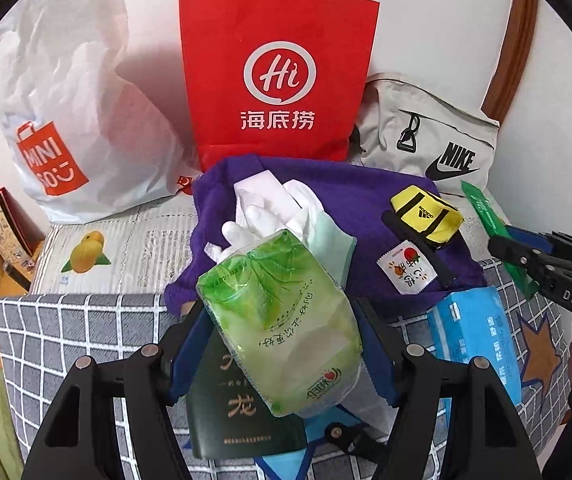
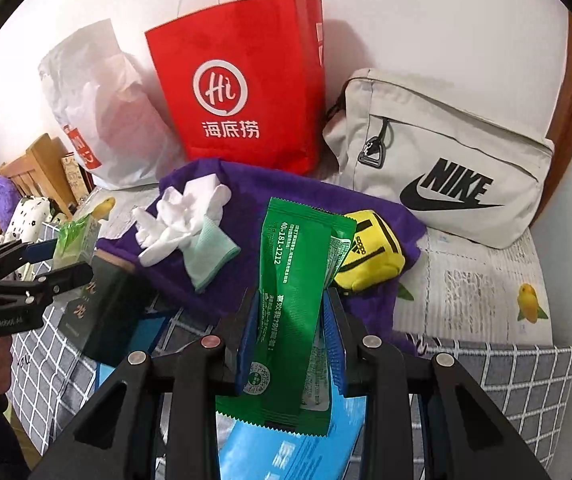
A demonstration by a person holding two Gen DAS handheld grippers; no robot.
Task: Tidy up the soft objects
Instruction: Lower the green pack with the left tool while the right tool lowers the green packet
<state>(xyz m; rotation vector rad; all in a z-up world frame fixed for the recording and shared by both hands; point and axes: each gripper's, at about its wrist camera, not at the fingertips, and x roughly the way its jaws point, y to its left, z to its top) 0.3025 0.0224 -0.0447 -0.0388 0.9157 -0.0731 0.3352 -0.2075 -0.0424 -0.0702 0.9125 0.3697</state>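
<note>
White wall backs a bed point(image 1: 86, 320) with a grey checked cover. Left wrist view: the left claw point(image 1: 282, 340) grips a green tissue pack point(image 1: 282, 320) above a purple cloth point(image 1: 346, 208); a red paper bag point(image 1: 278, 72), a white plastic bag point(image 1: 78, 120) and a grey Nike bag point(image 1: 426, 136) line the bed's far edge.

Right wrist view: the right claw point(image 2: 292, 344) clamps a green sachet point(image 2: 286, 300), held above a blue tissue pack point(image 2: 286, 452). White gloves point(image 2: 182, 220) and a yellow pouch point(image 2: 370, 256) lie on the purple cloth point(image 2: 246, 192).

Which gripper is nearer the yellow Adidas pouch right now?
Right. The right gripper, jaws shut on a green sachet, sits just short of the yellow pouch; the left gripper is further off, across the purple cloth.
</note>
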